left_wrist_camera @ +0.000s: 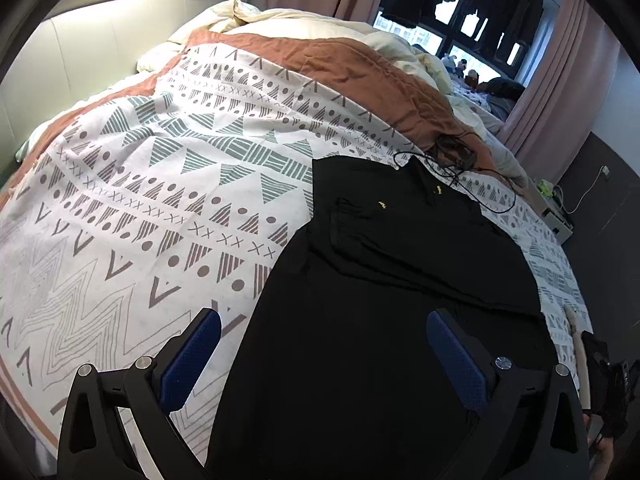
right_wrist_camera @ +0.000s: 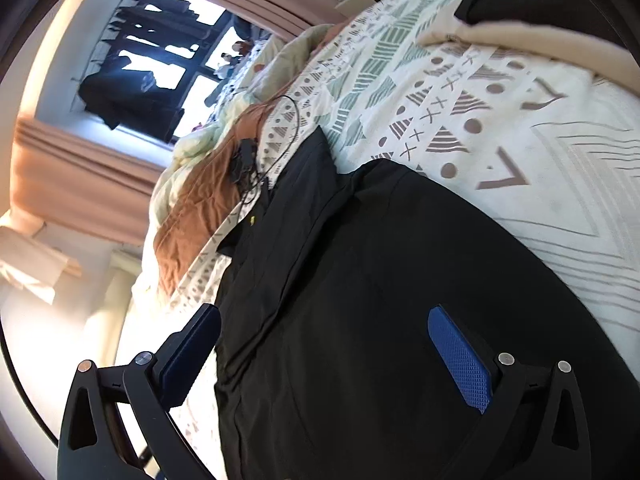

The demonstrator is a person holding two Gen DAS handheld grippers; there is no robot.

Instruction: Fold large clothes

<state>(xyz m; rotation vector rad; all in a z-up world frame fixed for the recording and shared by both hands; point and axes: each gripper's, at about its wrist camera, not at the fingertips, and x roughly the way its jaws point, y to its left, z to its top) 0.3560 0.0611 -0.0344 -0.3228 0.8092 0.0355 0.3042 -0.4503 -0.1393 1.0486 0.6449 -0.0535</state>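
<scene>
Lower centre, both views: black garment (left_wrist_camera: 360, 340) flat on bedspread (left_wrist_camera: 120, 200); left gripper (left_wrist_camera: 324, 340) and right gripper (right_wrist_camera: 324, 340) wide, holding nothing

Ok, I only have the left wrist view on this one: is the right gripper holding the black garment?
Observer: No. The right gripper is open above the black garment, with nothing between its pads.
Operator: Where over it?
Observer: One finger is over the cloth, the other over the patterned bed cover beside the garment's edge.
Operator: Does that edge hang off the bed?
Observer: It seems not; a strip of cover shows beside it.
</scene>
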